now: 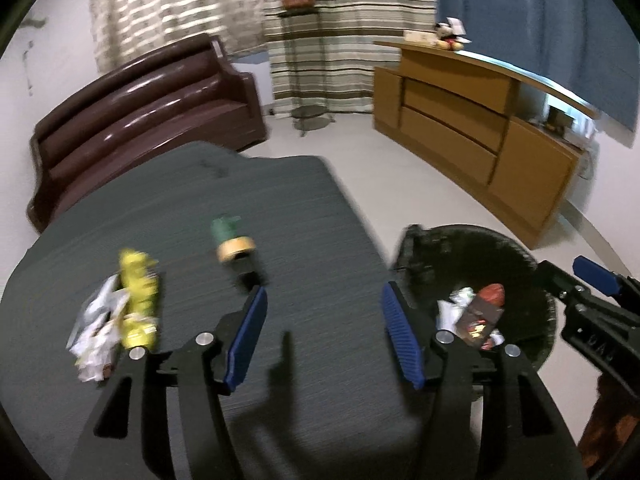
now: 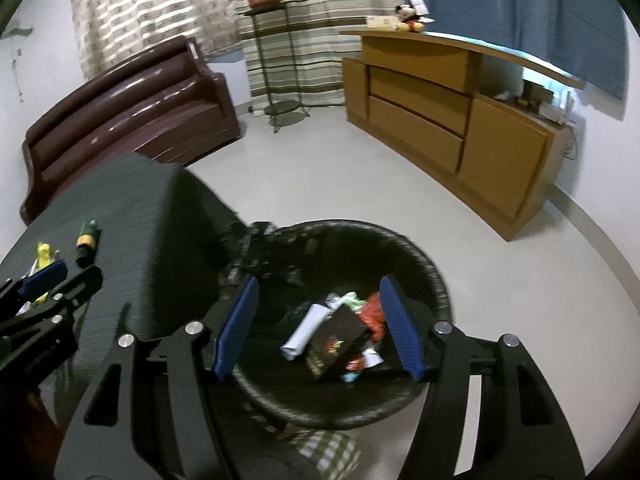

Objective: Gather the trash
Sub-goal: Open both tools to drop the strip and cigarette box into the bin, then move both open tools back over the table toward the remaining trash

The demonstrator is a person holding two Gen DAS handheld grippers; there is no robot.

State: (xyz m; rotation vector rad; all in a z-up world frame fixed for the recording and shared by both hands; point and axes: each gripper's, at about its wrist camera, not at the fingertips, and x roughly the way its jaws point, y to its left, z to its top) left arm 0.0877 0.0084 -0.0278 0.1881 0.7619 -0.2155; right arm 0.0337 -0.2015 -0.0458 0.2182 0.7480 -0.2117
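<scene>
A black round trash bin (image 2: 424, 272) stands on the floor right of the dark table (image 1: 180, 208); it holds a dark box (image 2: 336, 344), white paper and red wrappers. My right gripper (image 2: 316, 320) is open and empty above the bin. My left gripper (image 1: 324, 328) is open and empty above the table's right part. On the table lie a yellow wrapper (image 1: 138, 296), crumpled white wrappers (image 1: 96, 332) and a green and yellow tube (image 1: 232, 240). The bin also shows in the left wrist view (image 1: 536, 264).
A brown sofa (image 1: 140, 120) stands behind the table. A wooden cabinet (image 1: 480, 140) runs along the right wall. A plant stand (image 1: 300, 60) is before the curtains. A checkered cloth (image 2: 332, 452) lies by the bin.
</scene>
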